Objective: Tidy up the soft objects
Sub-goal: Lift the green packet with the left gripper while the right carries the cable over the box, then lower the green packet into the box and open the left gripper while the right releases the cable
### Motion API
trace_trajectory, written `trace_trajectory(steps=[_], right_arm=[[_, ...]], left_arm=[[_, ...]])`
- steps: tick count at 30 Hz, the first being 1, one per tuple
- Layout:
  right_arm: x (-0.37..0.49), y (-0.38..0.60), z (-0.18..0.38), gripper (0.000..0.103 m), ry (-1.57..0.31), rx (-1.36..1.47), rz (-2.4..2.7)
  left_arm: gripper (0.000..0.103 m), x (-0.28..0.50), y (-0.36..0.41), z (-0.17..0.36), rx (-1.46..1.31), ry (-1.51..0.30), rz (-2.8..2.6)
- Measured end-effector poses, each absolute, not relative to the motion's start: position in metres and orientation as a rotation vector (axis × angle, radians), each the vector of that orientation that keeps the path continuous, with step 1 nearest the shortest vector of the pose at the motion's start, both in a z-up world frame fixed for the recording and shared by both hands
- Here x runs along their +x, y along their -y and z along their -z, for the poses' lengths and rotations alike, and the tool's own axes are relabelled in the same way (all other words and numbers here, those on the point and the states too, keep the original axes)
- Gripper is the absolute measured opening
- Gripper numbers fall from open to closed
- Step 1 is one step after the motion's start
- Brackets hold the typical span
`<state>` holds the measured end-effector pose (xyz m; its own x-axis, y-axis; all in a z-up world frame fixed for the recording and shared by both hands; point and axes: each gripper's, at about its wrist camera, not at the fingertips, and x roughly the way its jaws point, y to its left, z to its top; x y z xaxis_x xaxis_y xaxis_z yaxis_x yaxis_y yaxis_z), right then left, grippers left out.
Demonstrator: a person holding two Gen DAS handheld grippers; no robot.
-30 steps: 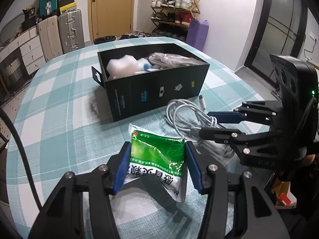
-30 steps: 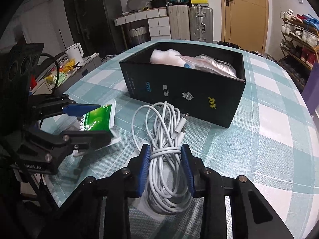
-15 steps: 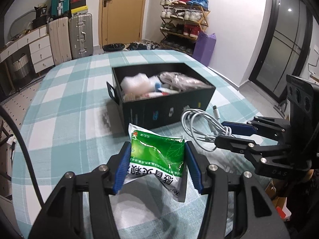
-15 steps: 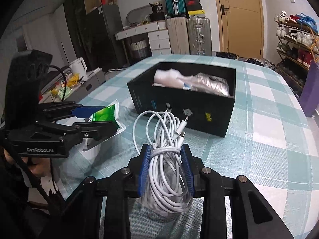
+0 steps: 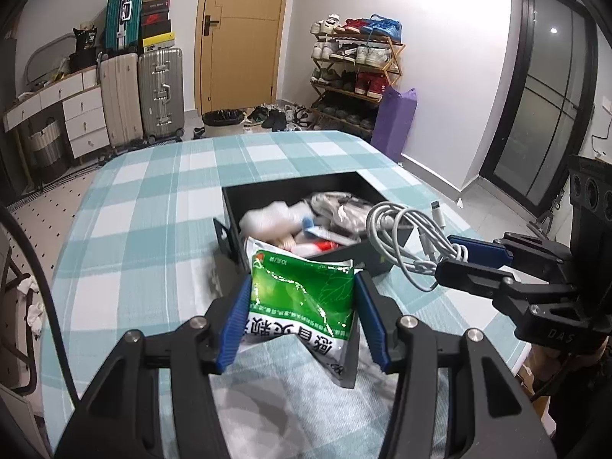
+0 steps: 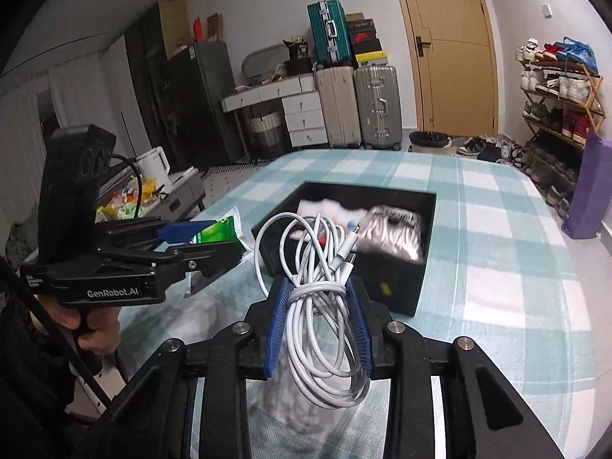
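My left gripper (image 5: 304, 287) is shut on a green and white packet (image 5: 306, 298), held in the air above the checked tablecloth. My right gripper (image 6: 315, 294) is shut on a coiled white cable (image 6: 317, 267), also lifted off the table. In the left wrist view the right gripper (image 5: 455, 258) comes in from the right with the white cable (image 5: 405, 229) hanging over the near corner of the black box (image 5: 275, 187). The black box (image 6: 424, 267) holds white and silvery soft packages. In the right wrist view the left gripper (image 6: 214, 237) with the green packet (image 6: 218, 231) sits left of the box.
The table (image 5: 153, 199) wears a teal and white checked cloth. Beyond it stand suitcases (image 5: 160, 91), a white drawer unit (image 5: 80, 114), a shoe rack (image 5: 355, 72) and a purple bag (image 5: 394, 122). A hand (image 6: 91, 329) grips the left tool's handle.
Both grippers have risen off the table with their loads, the packet and the cable. The box now sits lower and farther in both views, its inside showing more.
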<state>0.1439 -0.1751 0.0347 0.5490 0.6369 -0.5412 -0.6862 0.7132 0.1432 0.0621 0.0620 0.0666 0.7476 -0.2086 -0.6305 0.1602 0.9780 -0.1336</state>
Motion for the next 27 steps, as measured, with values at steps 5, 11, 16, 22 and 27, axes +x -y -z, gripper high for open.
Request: trace_trajectory(steps=[5,11,16,22,27], right_arm=[[0.151,0.176,-0.044,0.032,-0.583,-0.081,-0.769],[0.159,0.177,-0.054,0.032,-0.567,-0.07,-0.763],[0.168,0.175,-0.061,0.032,-0.556,-0.069,-0.757],[0.181,0.17,-0.067,0.032,-0.547,-0.077,-0.748],[0.194,0.165,-0.066,0.032,-0.549,-0.073,-0.743]], left_arm=[[0.053,0.07,-0.061,-0.074,-0.069,-0.683,0.208],[0.053,0.085,-0.061,-0.08,-0.068,-0.67,0.207],[0.053,0.1,-0.063,-0.082,-0.075,-0.665,0.204],[0.053,0.115,-0.064,-0.081,-0.079,-0.666,0.201],[0.053,0.129,-0.062,-0.078,-0.079,-0.675,0.197]])
